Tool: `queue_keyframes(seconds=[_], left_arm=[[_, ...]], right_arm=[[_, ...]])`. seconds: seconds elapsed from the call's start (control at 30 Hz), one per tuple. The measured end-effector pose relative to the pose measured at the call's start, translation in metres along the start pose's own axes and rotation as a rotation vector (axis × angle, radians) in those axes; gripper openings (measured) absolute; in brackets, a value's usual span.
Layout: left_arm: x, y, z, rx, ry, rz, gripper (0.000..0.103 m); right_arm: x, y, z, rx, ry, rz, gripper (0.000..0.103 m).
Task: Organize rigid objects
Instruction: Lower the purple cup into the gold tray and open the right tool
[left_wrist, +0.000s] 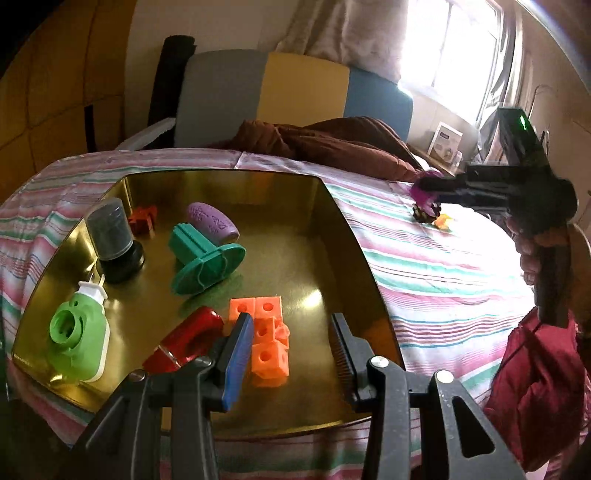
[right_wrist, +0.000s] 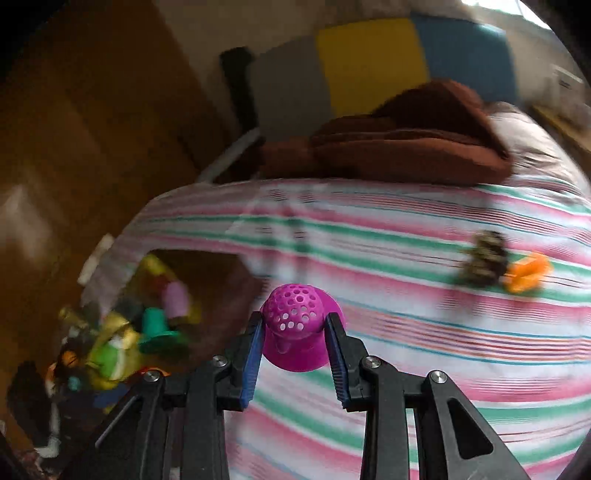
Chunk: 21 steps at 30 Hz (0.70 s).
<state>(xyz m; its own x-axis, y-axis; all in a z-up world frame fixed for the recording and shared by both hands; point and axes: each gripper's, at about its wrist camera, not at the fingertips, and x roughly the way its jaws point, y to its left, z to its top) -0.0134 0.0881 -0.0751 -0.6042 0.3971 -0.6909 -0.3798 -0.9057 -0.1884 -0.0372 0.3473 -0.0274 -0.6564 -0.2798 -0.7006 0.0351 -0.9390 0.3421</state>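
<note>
A gold tray (left_wrist: 332, 229) lies on the striped bedsheet and holds a green and white piece (left_wrist: 79, 332), a black cylinder (left_wrist: 114, 240), a purple oval (left_wrist: 212, 221), a teal flanged piece (left_wrist: 203, 262), a red piece (left_wrist: 184, 339) and orange cubes (left_wrist: 267, 332). My left gripper (left_wrist: 290, 325) hovers open over the tray's near side, above the cubes, gripping nothing. My right gripper (right_wrist: 294, 316) is shut on a magenta perforated dome (right_wrist: 295, 343), held above the sheet to the right of the tray (right_wrist: 221, 280). In the left wrist view the right gripper (left_wrist: 423, 186) carries that dome (left_wrist: 421, 194).
A brown spiky lump (right_wrist: 484, 262) and a small orange piece (right_wrist: 528, 277) lie on the sheet far right. A brown blanket (left_wrist: 332, 144) is bunched at the bed's far end before a grey, yellow and blue headboard (left_wrist: 303, 85). A hand (left_wrist: 532, 254) and red sleeve (left_wrist: 532, 369) stand right.
</note>
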Motion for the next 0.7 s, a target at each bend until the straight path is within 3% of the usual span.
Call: queue_keyframes(seconds=[0.13, 0.33, 0.7], left_arm=[[-0.004, 0.003, -0.002, 0.006, -0.003, 0.009, 0.042], [-0.005, 0.011, -0.004, -0.02, 0.009, 0.021, 0.042], [-0.009, 0.019, -0.003, -0.047, 0.012, 0.01, 0.042]], right_arm=[[0.024, 0.055, 0.004, -0.077, 0.025, 0.056, 0.034], [0.071, 0.114, 0.006, -0.164, 0.091, 0.065, 0.033], [0.137, 0.134, 0.008, -0.209, 0.185, -0.047, 0.034]])
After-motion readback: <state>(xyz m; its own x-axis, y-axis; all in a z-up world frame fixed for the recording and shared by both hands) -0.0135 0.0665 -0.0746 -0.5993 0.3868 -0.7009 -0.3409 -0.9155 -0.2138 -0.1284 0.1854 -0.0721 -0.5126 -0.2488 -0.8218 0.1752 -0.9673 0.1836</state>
